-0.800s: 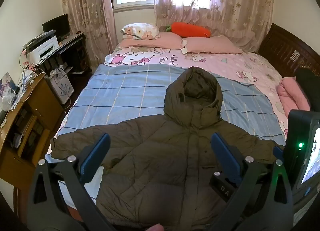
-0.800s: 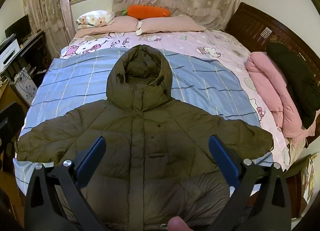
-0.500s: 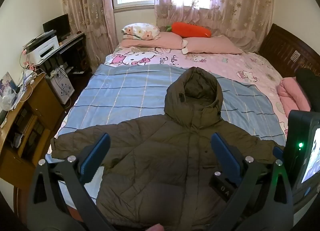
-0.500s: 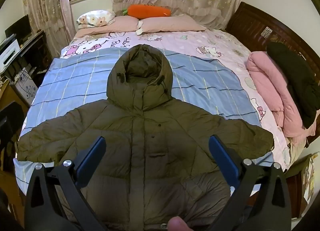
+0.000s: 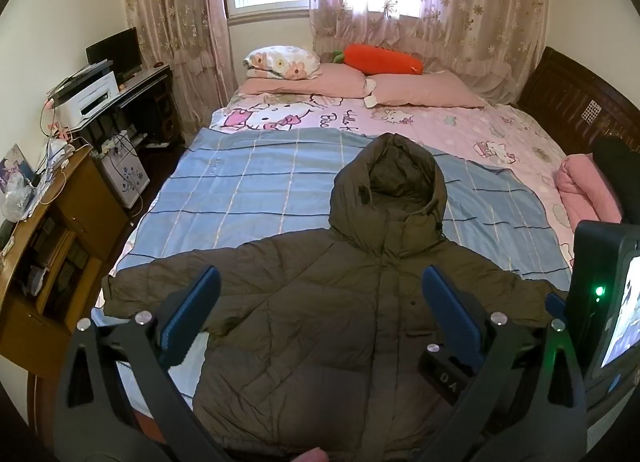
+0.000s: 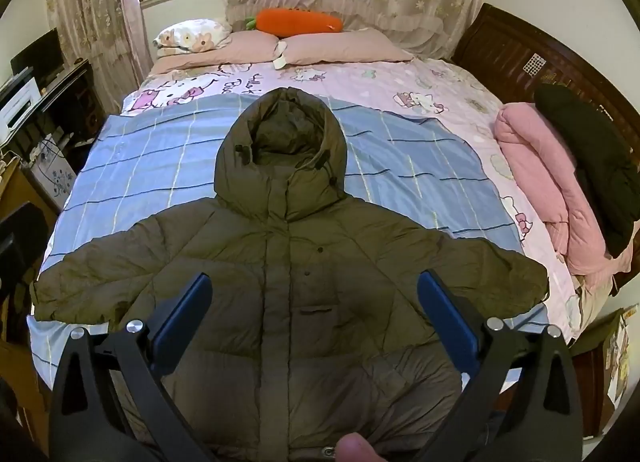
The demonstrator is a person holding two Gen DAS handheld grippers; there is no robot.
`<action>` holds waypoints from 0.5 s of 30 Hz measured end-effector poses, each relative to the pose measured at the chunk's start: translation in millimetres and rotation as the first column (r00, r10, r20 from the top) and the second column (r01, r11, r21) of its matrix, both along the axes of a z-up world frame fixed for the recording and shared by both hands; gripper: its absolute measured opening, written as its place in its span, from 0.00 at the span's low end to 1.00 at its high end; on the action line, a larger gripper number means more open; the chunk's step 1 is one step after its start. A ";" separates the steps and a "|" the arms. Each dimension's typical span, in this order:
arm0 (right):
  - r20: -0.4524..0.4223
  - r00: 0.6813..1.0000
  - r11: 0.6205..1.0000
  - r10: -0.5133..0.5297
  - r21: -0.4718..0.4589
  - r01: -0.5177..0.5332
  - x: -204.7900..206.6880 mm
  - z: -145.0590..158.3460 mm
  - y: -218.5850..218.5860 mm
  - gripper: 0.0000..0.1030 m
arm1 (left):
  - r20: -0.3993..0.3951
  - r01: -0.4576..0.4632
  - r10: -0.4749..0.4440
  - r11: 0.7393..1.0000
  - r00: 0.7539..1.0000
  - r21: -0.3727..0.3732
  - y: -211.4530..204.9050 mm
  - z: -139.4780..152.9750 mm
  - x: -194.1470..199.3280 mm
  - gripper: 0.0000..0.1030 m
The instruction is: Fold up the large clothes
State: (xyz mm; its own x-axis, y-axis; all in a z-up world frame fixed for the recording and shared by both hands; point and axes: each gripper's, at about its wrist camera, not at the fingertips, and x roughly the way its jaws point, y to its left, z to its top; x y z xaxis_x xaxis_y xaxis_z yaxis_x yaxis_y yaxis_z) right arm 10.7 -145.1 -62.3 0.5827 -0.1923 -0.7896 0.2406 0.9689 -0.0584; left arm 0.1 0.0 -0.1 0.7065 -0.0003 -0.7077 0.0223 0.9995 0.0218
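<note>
**Currently: 1 hooded puffer jacket, laid flat, unfolded**

Item: olive-green puffer jacket [image 6: 296, 294], front side up, hood [image 6: 280, 157] pointing toward the pillows [image 6: 344, 47], both sleeves spread out to the sides. It lies on the blue checked blanket [image 6: 160, 165] across the near part of the bed, hem at the near edge.

Tools: 2 handheld grippers, both above the jacket body and holding nothing. Left gripper [image 5: 320, 306]: jaws spread wide, blue pads [image 5: 192, 314] well apart, over the left chest. Right gripper [image 6: 316, 310]: jaws likewise spread wide, straddling the front placket.

Step in hand, as judged: choosing the first grasp for a sleeve fold.

Handling notes:
- Padding is thick and springy; pinch a full bite of cuff, not only the slippery shell.
- Take the left sleeve [image 5: 160, 286] at the cuff, carry it across the chest, lay it level.
- Use the other gripper to pin the shoulder so the body does not drag.
- Press out trapped air before the next fold.

Nearby: pink rolled quilt [image 6: 536, 189] at the right, clear of the work.
</note>
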 end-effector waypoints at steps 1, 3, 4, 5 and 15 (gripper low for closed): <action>0.000 1.000 1.000 0.000 0.001 0.000 0.1 -0.4 0.5 0.99 | 0.000 0.000 0.000 1.000 1.000 0.000 0.0 0.0 0.0 0.98; -0.001 1.000 1.000 0.001 0.001 -0.001 0.3 -2.0 1.6 0.99 | -0.001 0.000 0.000 1.000 1.000 0.001 0.0 -0.1 0.1 0.98; 0.000 1.000 1.000 0.002 0.001 -0.002 0.5 -2.1 1.7 0.99 | -0.001 0.000 0.000 1.000 1.000 0.001 0.0 -0.2 0.2 0.98; -0.001 1.000 1.000 0.002 0.001 -0.002 0.5 -3.4 3.2 0.99 | -0.001 0.000 0.000 1.000 1.000 0.000 0.1 -0.1 0.2 0.98; 0.001 1.000 1.000 0.006 -0.002 -0.006 2.0 -3.3 2.6 0.99 | -0.001 0.000 0.000 1.000 1.000 0.002 -0.1 -0.2 0.1 0.98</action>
